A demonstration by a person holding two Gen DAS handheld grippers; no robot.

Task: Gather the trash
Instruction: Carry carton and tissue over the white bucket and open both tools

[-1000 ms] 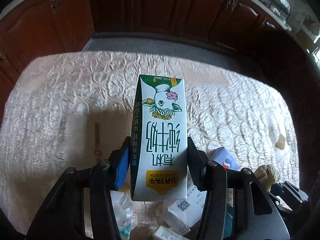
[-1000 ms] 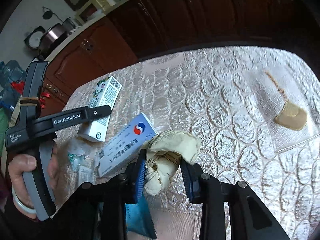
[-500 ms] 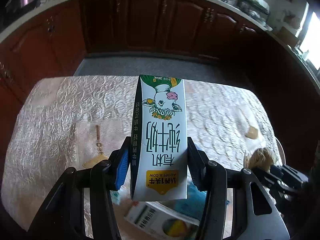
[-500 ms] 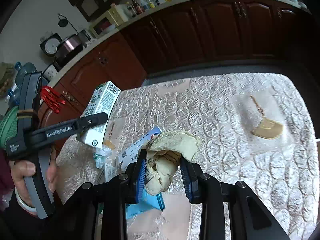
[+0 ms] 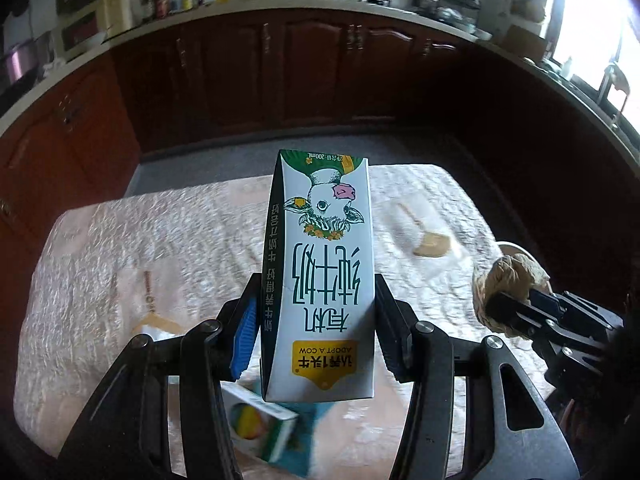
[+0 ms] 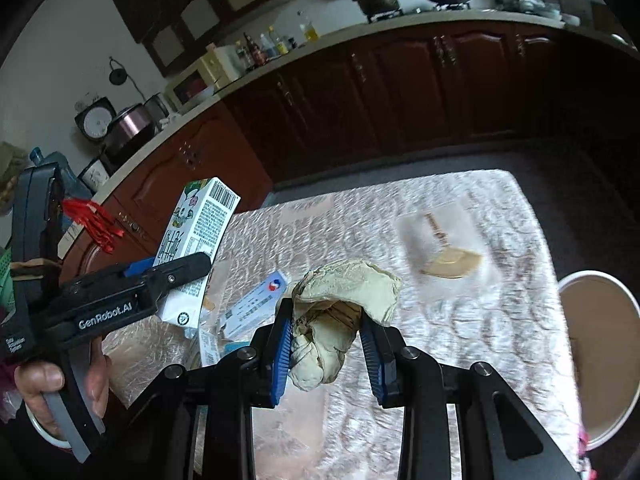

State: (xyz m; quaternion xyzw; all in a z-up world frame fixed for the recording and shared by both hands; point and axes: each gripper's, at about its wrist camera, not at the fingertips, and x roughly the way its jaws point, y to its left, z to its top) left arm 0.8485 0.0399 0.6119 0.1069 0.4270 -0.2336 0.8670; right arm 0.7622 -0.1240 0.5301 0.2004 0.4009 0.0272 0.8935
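Note:
My left gripper [image 5: 314, 336] is shut on a white and green milk carton [image 5: 320, 264] with a cow picture, held well above the table. The carton also shows in the right wrist view [image 6: 196, 248]. My right gripper [image 6: 326, 354] is shut on a crumpled beige paper wad [image 6: 340, 312], also raised; the wad shows at the right of the left wrist view [image 5: 506, 288]. A round bin with a white rim [image 6: 600, 360] stands just off the table's right edge.
A table with a cream embossed cloth [image 6: 400, 216] lies below. On it lie a blue and white box [image 6: 256, 308], a small box with a colourful print [image 5: 260, 428], clear wrappers and a wooden scoop in plastic [image 6: 450, 260]. Dark wooden cabinets [image 5: 320, 72] stand behind.
Both grippers have risen and tilted up with their loads, so the table looks farther off. The bin has come into the right wrist view at the right edge.

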